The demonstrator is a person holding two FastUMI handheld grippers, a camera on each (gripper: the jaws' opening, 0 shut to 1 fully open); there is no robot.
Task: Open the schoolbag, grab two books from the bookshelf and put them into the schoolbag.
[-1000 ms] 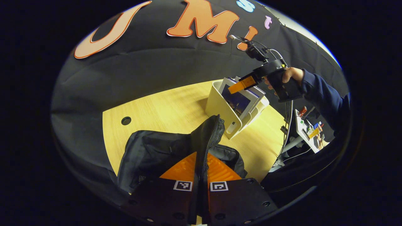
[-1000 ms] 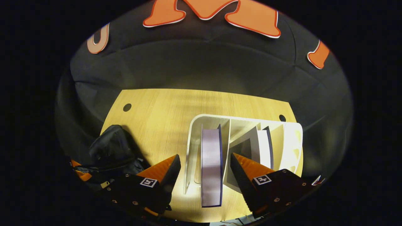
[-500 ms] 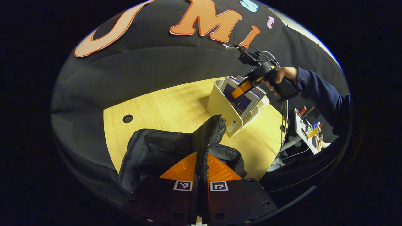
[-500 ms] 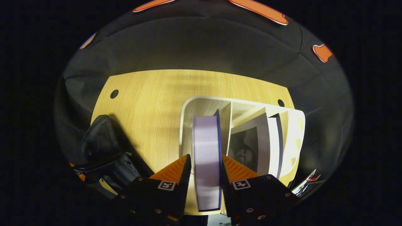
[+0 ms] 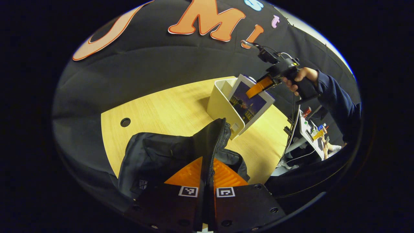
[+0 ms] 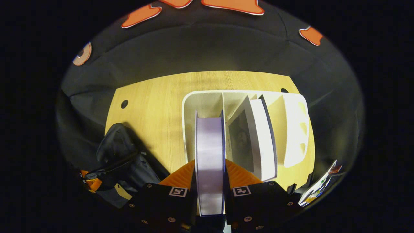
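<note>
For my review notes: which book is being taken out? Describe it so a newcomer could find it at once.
On the wooden table stands a white bookshelf with upright dividers. The book stands in its leftmost slot as the right gripper view shows it, clamped by the right gripper. Unlike the other book leaning one slot over, it is held between fingers.

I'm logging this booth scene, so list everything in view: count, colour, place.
table: one, light wood, under everything.
schoolbag: one, black, near table edge, its zipper flap pinched up.
bookshelf: one, white, slotted, mid-table.
held book: one, pale page edge, dark cover, partly lifted from the left slot.
second book: one, white page edge, leaning in the next slot.
left gripper: shut on the schoolbag flap.
right gripper: shut on the held book.
hand: one, dark blue sleeve, holding the right gripper.
</note>
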